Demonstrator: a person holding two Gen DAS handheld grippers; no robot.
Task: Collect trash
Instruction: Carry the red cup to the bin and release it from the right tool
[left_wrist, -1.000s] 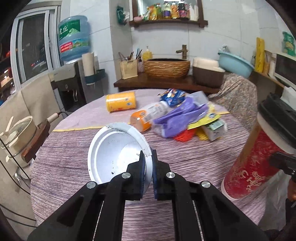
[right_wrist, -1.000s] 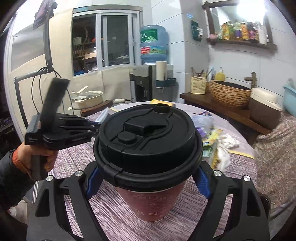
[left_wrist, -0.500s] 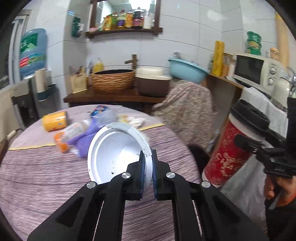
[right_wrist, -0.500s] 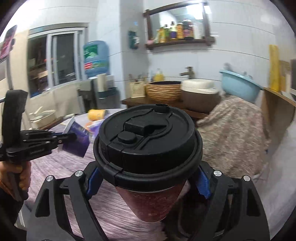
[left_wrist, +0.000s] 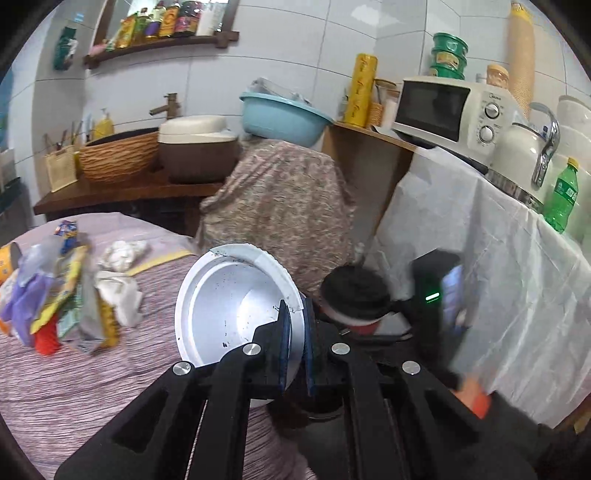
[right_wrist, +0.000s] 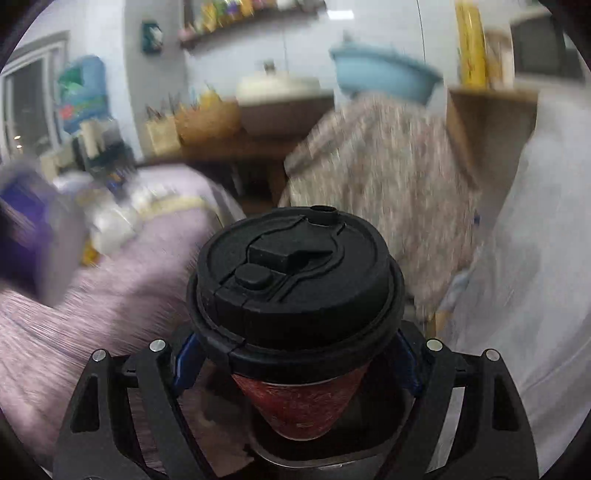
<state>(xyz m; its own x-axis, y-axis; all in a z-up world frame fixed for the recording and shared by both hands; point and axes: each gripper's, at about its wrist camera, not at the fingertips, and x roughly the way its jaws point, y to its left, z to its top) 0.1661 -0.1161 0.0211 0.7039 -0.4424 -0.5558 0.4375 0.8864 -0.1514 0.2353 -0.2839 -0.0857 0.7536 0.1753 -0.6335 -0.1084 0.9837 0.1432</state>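
My left gripper (left_wrist: 295, 345) is shut on the rim of a white paper bowl (left_wrist: 229, 306), held tilted over the edge of the purple-striped table (left_wrist: 92, 387). My right gripper (right_wrist: 297, 360) grips a red paper cup with a black lid (right_wrist: 295, 280) just under the lid. In the left wrist view that cup (left_wrist: 354, 299) hangs just right of the bowl, beyond the table edge. Below the cup lies a dark round opening with a metallic rim (right_wrist: 332, 456). A pile of wrappers and tissues (left_wrist: 62, 295) stays on the table at the left.
A floral cloth covers something (left_wrist: 280, 206) behind the table. On the right, a white-draped counter (left_wrist: 498, 266) carries a microwave (left_wrist: 450, 107), a kettle (left_wrist: 524, 155) and a green bottle (left_wrist: 561, 195). A wooden sideboard (left_wrist: 122, 192) at the back holds a basket, a pot and a blue basin.
Both grippers have swung right, away from the table's middle towards its edge. The cup has dropped lower beside the bowl. The trash pile has slid to the left of the view.
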